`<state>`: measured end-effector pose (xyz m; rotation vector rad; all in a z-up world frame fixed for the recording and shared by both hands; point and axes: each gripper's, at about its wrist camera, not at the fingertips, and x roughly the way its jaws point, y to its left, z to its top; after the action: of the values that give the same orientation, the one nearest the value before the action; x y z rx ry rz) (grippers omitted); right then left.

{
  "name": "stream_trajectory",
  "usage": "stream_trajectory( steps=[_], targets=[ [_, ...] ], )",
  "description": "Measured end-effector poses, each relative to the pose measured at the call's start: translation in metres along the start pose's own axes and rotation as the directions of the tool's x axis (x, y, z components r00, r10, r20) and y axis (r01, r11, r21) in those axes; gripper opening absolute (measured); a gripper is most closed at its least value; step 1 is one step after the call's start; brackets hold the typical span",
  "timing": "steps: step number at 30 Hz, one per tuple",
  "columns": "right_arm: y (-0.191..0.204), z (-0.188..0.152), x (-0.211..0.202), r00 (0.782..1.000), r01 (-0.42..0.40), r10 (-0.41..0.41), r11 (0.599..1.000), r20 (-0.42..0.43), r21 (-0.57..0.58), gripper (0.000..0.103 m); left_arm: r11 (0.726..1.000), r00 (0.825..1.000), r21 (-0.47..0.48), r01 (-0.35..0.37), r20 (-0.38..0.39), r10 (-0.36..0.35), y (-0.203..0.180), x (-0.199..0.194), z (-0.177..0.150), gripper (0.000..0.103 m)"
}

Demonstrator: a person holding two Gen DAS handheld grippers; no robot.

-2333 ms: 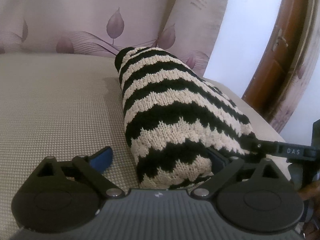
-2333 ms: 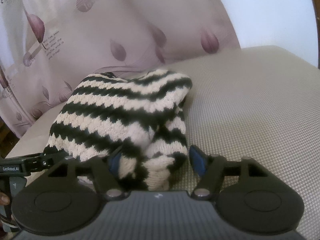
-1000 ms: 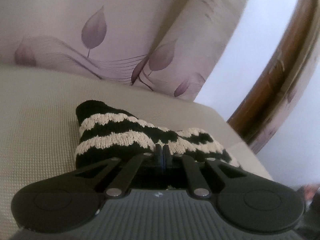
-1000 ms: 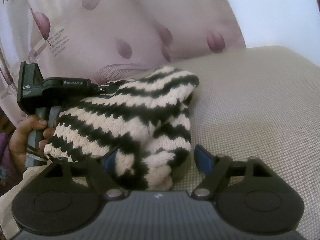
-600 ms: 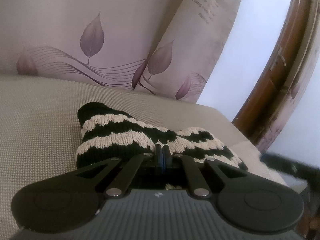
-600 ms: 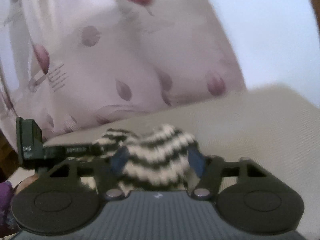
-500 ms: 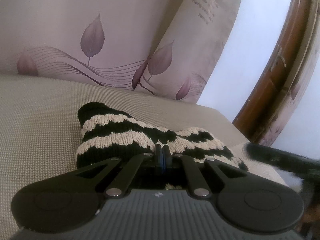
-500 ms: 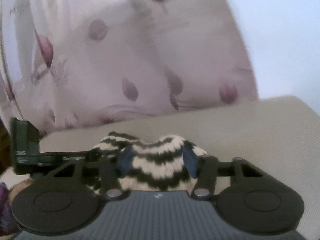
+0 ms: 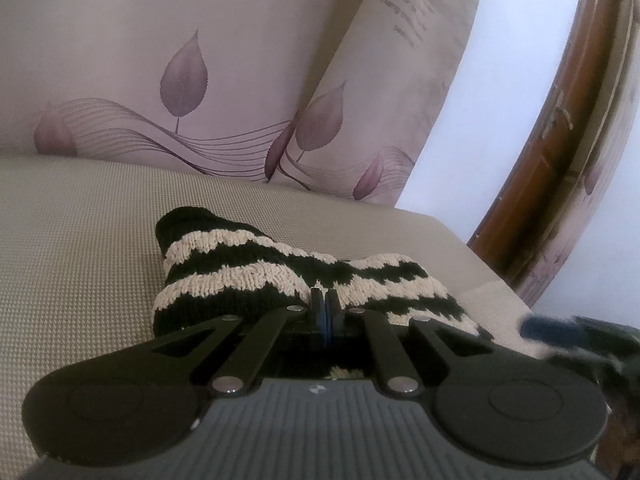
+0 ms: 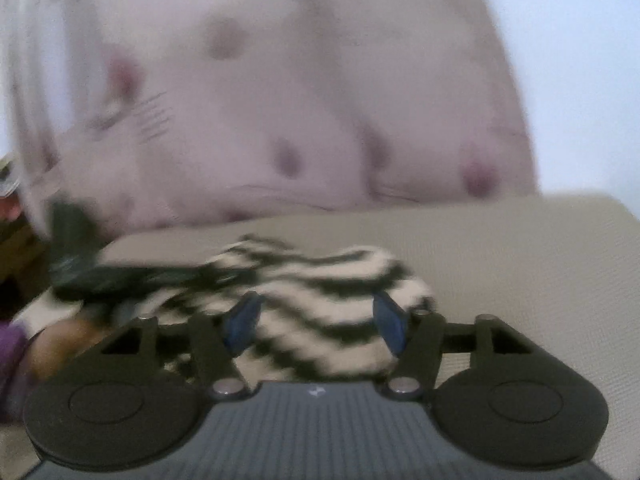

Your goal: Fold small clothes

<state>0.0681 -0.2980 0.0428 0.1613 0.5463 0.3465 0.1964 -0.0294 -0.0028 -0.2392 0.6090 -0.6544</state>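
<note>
One garment: a black-and-cream striped knit piece lies bunched on the beige woven cushion, near its far corner.
Left gripper: jaws pressed together at the knit's near edge; whether any yarn is caught between them cannot be told.
Right gripper: jaws spread wide, blue pads on either side of the knit's end, nothing clamped.
Right view: blurred; the left gripper's black body shows at the knit's left side, with a hand below it.
Backdrop: pale curtain printed with purple leaves, hanging behind the cushion.
Right edge: brown wooden frame, well apart from the knit.
</note>
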Motion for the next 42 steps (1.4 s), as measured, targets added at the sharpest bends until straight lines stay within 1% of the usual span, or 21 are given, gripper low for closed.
stream_trajectory(
  steps=[2, 3, 4, 5, 6, 8, 11, 12, 13, 15, 16, 17, 18, 19, 20, 21, 23, 25, 29, 32, 42],
  targets=[
    [0.027, -0.008, -0.003, 1.000, -0.002, -0.002, 0.992, -0.029, -0.127, 0.048, 1.000, 1.000, 0.005, -0.003, 0.000, 0.003, -0.001, 0.000, 0.000, 0.012],
    [0.033, -0.015, -0.003, 0.999, 0.008, -0.017, 0.986, -0.048, -0.166, 0.033, 1.000, 1.000, 0.009, -0.004, 0.001, 0.004, -0.001, -0.001, -0.001, 0.012],
    [0.035, -0.024, 0.000, 0.996, 0.037, -0.053, 0.980, -0.077, -0.195, 0.025, 1.000, 1.000, 0.012, -0.001, 0.003, 0.001, -0.001, -0.001, -0.001, 0.012],
    [0.032, -0.037, 0.004, 0.989, 0.082, -0.106, 0.975, -0.107, -0.208, 0.025, 1.000, 1.000, 0.020, 0.004, 0.004, -0.004, -0.001, -0.001, -0.002, 0.012],
    [0.020, -0.049, 0.002, 0.991, 0.075, -0.090, 0.985, -0.094, -0.155, 0.024, 1.000, 1.000, 0.031, 0.000, 0.007, 0.000, -0.003, -0.001, -0.002, 0.012],
    [-0.002, -0.055, -0.003, 0.997, 0.035, -0.034, 0.999, -0.068, 0.012, 0.025, 0.999, 1.000, 0.044, -0.011, 0.009, 0.011, -0.006, -0.001, -0.003, 0.012],
    [-0.007, -0.052, -0.002, 0.997, 0.022, -0.017, 0.998, -0.073, 0.067, 0.025, 0.998, 1.000, 0.058, -0.015, 0.012, 0.014, -0.007, -0.006, -0.001, 0.012],
    [-0.010, -0.053, -0.002, 0.998, 0.007, -0.001, 0.996, -0.070, 0.088, 0.025, 0.998, 1.000, 0.059, 0.000, 0.019, -0.001, -0.008, -0.011, 0.000, 0.011],
    [-0.013, -0.053, -0.001, 0.997, -0.009, 0.017, 0.994, -0.069, 0.106, 0.025, 0.998, 1.000, 0.054, 0.017, 0.024, -0.019, -0.008, -0.017, 0.000, 0.015],
    [-0.020, -0.054, 0.000, 0.998, -0.026, 0.034, 0.991, -0.062, 0.131, 0.025, 0.999, 0.999, 0.036, 0.040, 0.033, -0.041, -0.010, -0.031, 0.001, 0.026],
    [-0.018, -0.055, 0.002, 0.998, -0.020, 0.027, 0.993, -0.061, 0.116, 0.025, 0.998, 0.998, 0.033, 0.050, 0.041, -0.052, -0.011, -0.039, 0.001, 0.036],
    [-0.014, -0.055, 0.002, 0.998, -0.011, 0.017, 0.995, -0.060, 0.095, 0.025, 0.998, 0.997, 0.035, 0.057, 0.053, -0.058, -0.013, -0.048, 0.001, 0.052],
    [-0.012, -0.057, 0.002, 0.998, -0.003, 0.008, 0.997, -0.056, 0.078, 0.025, 0.998, 0.996, 0.045, 0.046, 0.068, -0.049, -0.017, -0.058, 0.000, 0.062],
    [-0.011, -0.057, 0.002, 0.999, 0.000, 0.004, 0.997, -0.053, 0.074, 0.025, 0.998, 0.996, 0.061, 0.007, 0.089, -0.013, -0.022, -0.069, -0.002, 0.088],
    [-0.012, -0.057, 0.000, 0.999, 0.000, 0.004, 0.997, -0.050, 0.077, 0.025, 0.997, 0.994, 0.075, -0.036, 0.110, 0.027, -0.026, -0.078, -0.004, 0.100],
    [-0.012, -0.058, 0.000, 0.999, -0.001, 0.005, 0.997, -0.049, 0.081, 0.025, 0.993, 0.988, 0.089, -0.082, 0.141, 0.069, -0.029, -0.088, -0.007, 0.103],
    [-0.011, -0.058, -0.001, 0.999, 0.003, 0.001, 0.997, -0.046, 0.076, 0.025, 0.985, 0.982, 0.120, -0.123, 0.156, 0.103, -0.033, -0.101, -0.012, 0.103],
    [-0.009, -0.058, 0.000, 0.999, 0.009, -0.006, 0.998, -0.044, 0.067, 0.025, 0.979, 0.982, 0.127, -0.160, 0.121, 0.145, -0.034, -0.102, -0.016, 0.103],
    [-0.007, -0.059, -0.001, 0.999, 0.016, -0.013, 0.998, -0.041, 0.062, 0.025, 0.975, 0.981, 0.106, -0.193, 0.058, 0.187, -0.025, -0.093, -0.023, 0.103],
    [-0.006, -0.059, -0.001, 0.999, 0.021, -0.019, 0.998, -0.039, 0.053, 0.026, 0.987, 0.988, 0.056, -0.153, 0.016, 0.152, -0.016, -0.087, -0.027, 0.103],
    [-0.005, -0.059, -0.001, 0.999, 0.020, -0.018, 0.998, -0.039, 0.058, 0.027, 0.992, 0.990, 0.087, -0.091, -0.100, 0.099, -0.011, -0.048, -0.022, 0.103]
  ],
)
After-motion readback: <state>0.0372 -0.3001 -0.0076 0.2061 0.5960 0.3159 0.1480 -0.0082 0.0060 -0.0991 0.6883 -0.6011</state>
